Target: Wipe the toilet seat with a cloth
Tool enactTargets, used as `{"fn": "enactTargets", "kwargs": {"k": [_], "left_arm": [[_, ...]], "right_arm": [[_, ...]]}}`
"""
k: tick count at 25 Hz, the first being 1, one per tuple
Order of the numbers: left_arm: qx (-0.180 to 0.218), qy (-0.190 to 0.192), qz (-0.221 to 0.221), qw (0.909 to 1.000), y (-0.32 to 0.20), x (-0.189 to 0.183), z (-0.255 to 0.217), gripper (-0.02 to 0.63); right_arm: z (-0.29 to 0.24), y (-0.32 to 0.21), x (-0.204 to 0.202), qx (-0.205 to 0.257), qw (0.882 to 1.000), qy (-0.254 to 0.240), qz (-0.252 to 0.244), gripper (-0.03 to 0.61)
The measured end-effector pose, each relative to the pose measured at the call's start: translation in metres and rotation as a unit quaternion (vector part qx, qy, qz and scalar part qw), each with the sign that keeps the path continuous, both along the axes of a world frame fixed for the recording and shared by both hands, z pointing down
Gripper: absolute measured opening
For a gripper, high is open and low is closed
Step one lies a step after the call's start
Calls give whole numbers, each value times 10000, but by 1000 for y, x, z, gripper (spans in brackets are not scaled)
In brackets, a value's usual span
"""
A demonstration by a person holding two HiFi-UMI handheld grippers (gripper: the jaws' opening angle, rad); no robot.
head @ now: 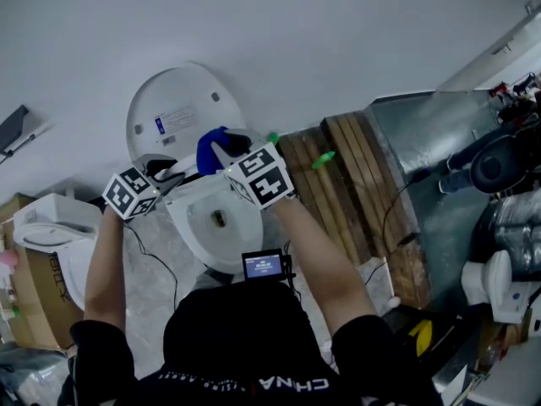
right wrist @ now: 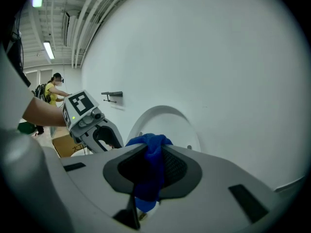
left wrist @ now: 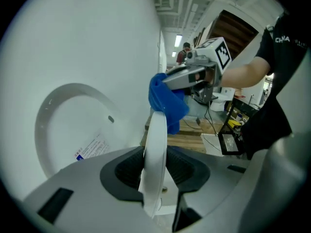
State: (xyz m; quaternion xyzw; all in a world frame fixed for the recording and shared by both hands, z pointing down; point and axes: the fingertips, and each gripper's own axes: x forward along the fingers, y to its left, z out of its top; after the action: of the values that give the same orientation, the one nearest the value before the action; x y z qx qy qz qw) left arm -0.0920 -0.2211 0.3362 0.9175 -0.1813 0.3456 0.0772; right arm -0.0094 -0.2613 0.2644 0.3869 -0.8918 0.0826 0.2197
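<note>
**Toilet seat (left wrist: 155, 144) gripped on edge, cloth (right wrist: 148, 171) at its rim**

**Head view.** You stand over a white toilet bowl (head: 211, 235). Its lid (head: 177, 108) is raised against the wall. Your left gripper (head: 173, 176) and right gripper (head: 224, 152) meet above the back of the bowl, and the blue cloth shows as a bunch at the right gripper's tip. A wooden pallet (head: 338, 176) lies on the floor to the right of the toilet. A second white toilet (head: 51, 227) stands by a cardboard box (head: 38, 286) to the left.

**Left gripper view.** The fingers (left wrist: 124, 171) are clamped on the toilet seat, which stands edge-on between the two dark pads and rises away from the camera. At the seat's far upper rim, the cloth hangs against the white edge, pinched in the right gripper. The lid fills the left of the view, and a printed label (left wrist: 90, 149) is visible on it.

**Right gripper view.** The fingers (right wrist: 177, 166) are closed on the cloth. It fills the gap between the pads, bulges above them and hangs below. The lid stands just behind it. Your left gripper sits close by at the left, angled in toward the cloth. A person in a yellow top (right wrist: 51, 93) stands far off by the left edge.
</note>
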Motion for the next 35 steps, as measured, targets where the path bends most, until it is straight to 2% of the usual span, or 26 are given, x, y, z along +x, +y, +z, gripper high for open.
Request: {"fn": "enactTargets", "kwargs": {"k": [5,9,20,26,30,35], "left_arm": [[101,-221,-35,9997,48,16,15,144],[-67,-215,-97,9997,89,32,34,167],[139,-694,18,9975,190,66,106,201],[93,-657,47,9978,223,80,140,219],[-85,-526,91,9985,244,88,164,225],[34,-781,293,9965,266,95,201,230]], "right_arm": [[9,27,23,-149,9996,-245,-63,72],[31,53,41,-309,9984,-463,-83,72],[113,131,77,-1106,9916,-642,-193,72],[157,162,83,-1490,9860,-673,-327,72],[195,186,80,-1783,9808,-645,-451,71],[248,209,77,-2129,9741,-534,-551,72]]}}
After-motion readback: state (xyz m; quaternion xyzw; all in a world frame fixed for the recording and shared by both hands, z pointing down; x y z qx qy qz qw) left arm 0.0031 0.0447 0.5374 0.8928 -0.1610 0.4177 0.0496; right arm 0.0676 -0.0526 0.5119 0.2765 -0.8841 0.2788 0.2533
